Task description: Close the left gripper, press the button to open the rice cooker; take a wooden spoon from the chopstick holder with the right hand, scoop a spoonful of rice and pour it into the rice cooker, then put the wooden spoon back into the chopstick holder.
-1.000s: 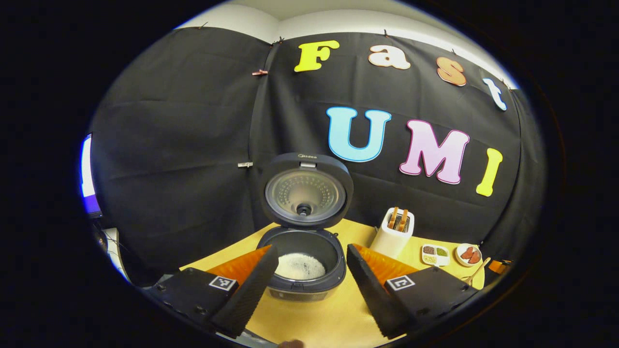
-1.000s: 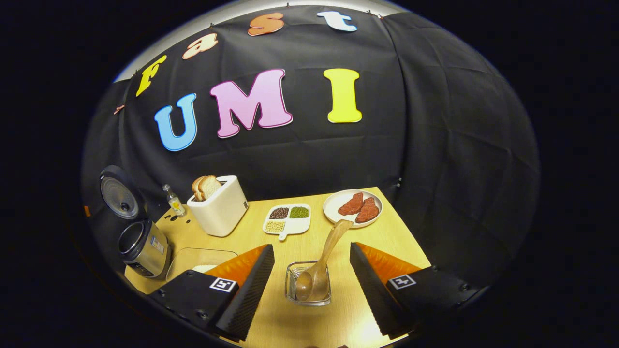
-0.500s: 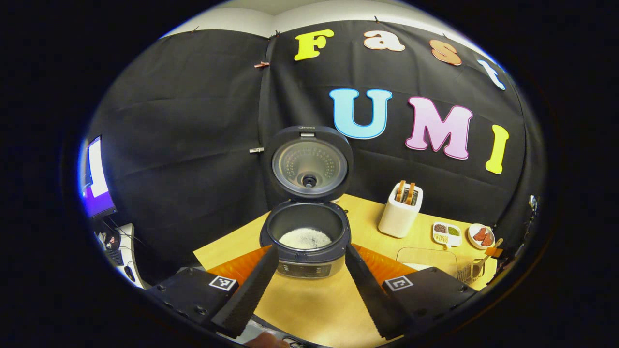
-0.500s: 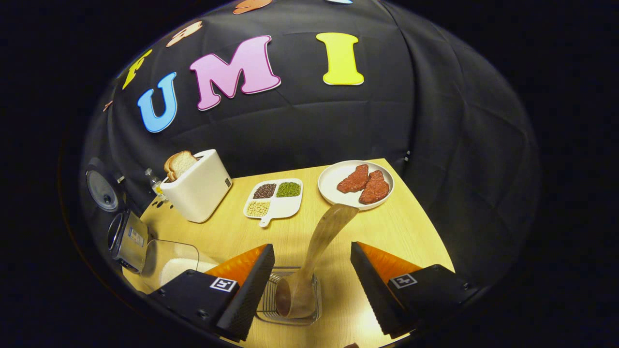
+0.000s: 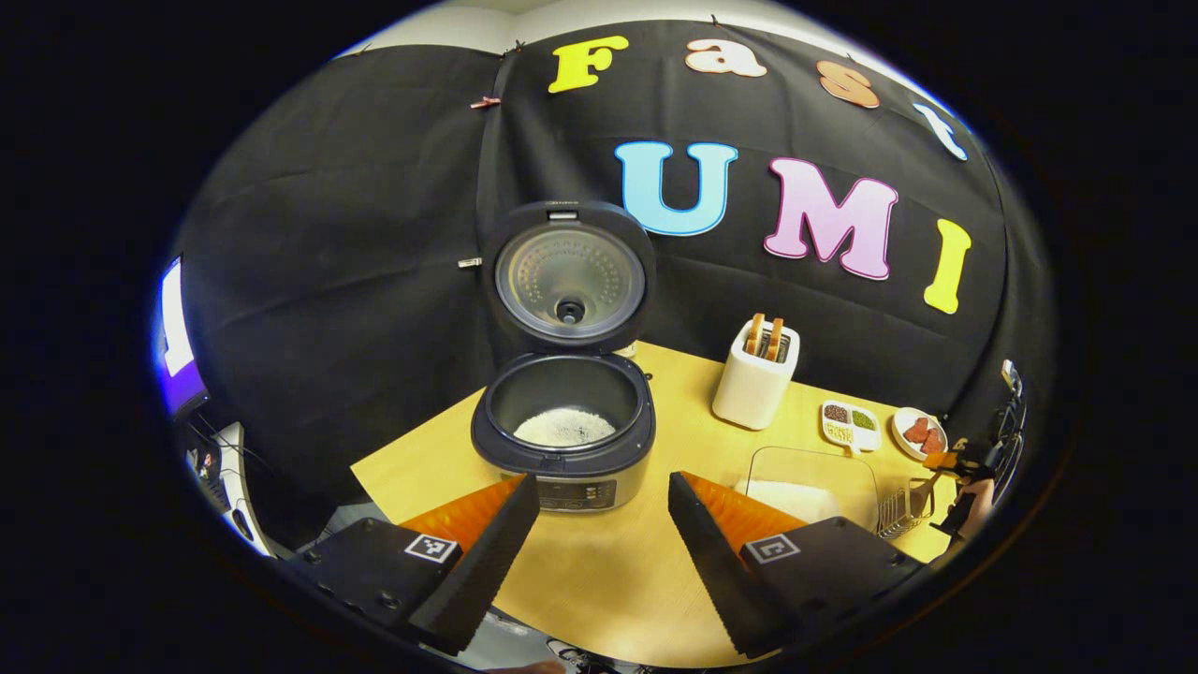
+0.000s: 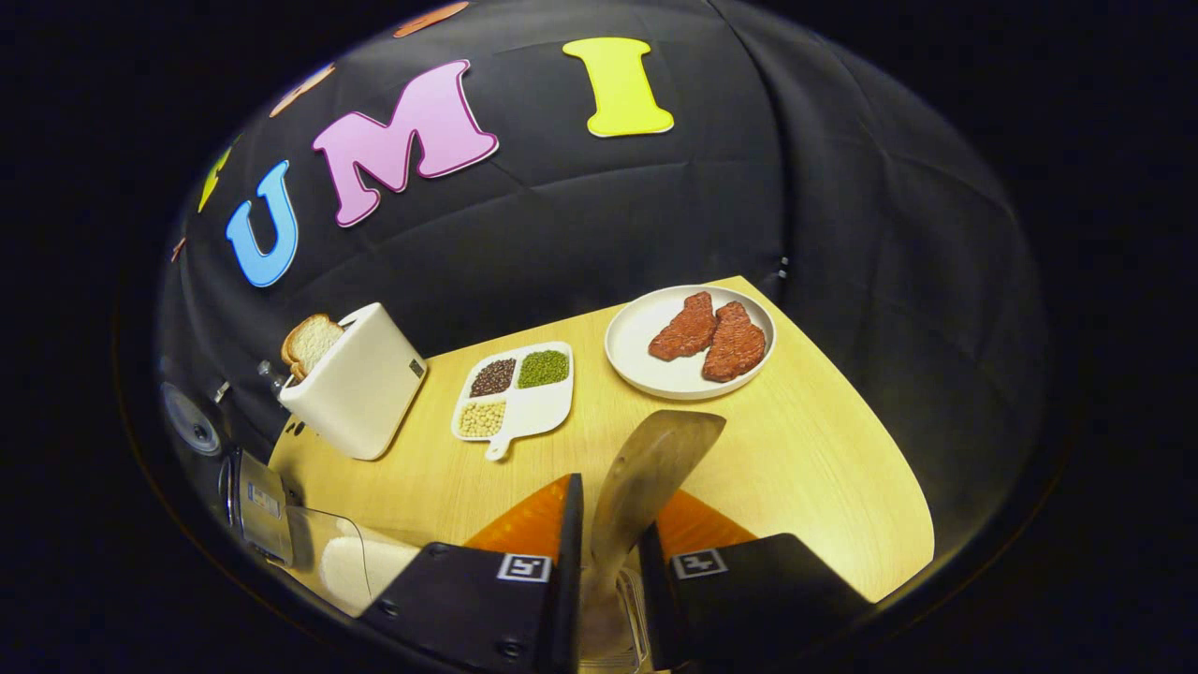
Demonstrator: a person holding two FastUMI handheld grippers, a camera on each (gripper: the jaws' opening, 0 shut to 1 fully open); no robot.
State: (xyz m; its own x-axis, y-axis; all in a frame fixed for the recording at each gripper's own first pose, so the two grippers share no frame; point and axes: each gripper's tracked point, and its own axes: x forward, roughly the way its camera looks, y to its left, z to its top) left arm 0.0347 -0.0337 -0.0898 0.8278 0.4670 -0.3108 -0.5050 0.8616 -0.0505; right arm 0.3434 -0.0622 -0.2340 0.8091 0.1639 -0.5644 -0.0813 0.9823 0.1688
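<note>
The rice cooker (image 5: 562, 459) stands open in the left gripper view, its lid (image 5: 569, 276) upright and white rice lying in the pot. My left gripper (image 5: 599, 552) hovers open in front of it, holding nothing. In the right gripper view, my right gripper (image 6: 608, 548) is shut on the handle of the wooden spoon (image 6: 655, 459), whose bowl sits down in the wire chopstick holder (image 6: 613, 632). The holder (image 5: 903, 510) and the right gripper (image 5: 964, 473) also appear far right in the left gripper view. A clear container of rice (image 5: 810, 477) lies left of the holder.
A white toaster (image 6: 351, 379) with bread, a divided dish of beans (image 6: 515, 393) and a plate of red meat (image 6: 688, 339) stand behind the holder on the wooden table (image 6: 824, 468). The rice container (image 6: 346, 562) and the cooker (image 6: 253, 501) lie to the left.
My right gripper came down over the holder and shut on the spoon's handle. My left gripper pulled back from the open cooker and stayed open.
</note>
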